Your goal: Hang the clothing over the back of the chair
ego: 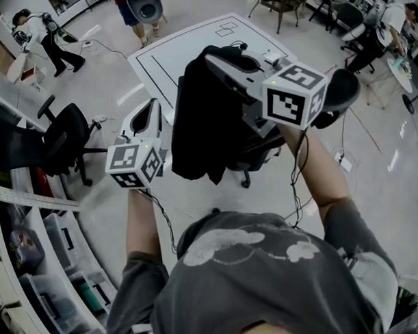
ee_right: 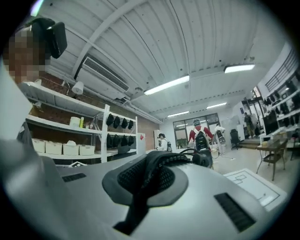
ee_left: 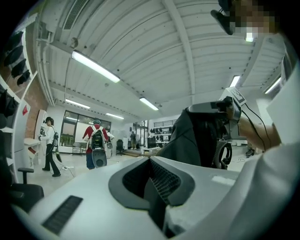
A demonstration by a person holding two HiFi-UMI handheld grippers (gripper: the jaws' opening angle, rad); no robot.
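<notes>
Left hand-held gripper and right hand-held gripper both clamp black clothing over white line-marked tabletop; grey floor, shelves at left.

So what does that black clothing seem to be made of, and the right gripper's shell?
The clothing: soft fabric, matte black, probably knit; it hangs in limp folds from the right gripper. The shell: hard plastic by its look, smooth pale grey with slight sheen. Its pads seem dimpled black rubber.
</notes>
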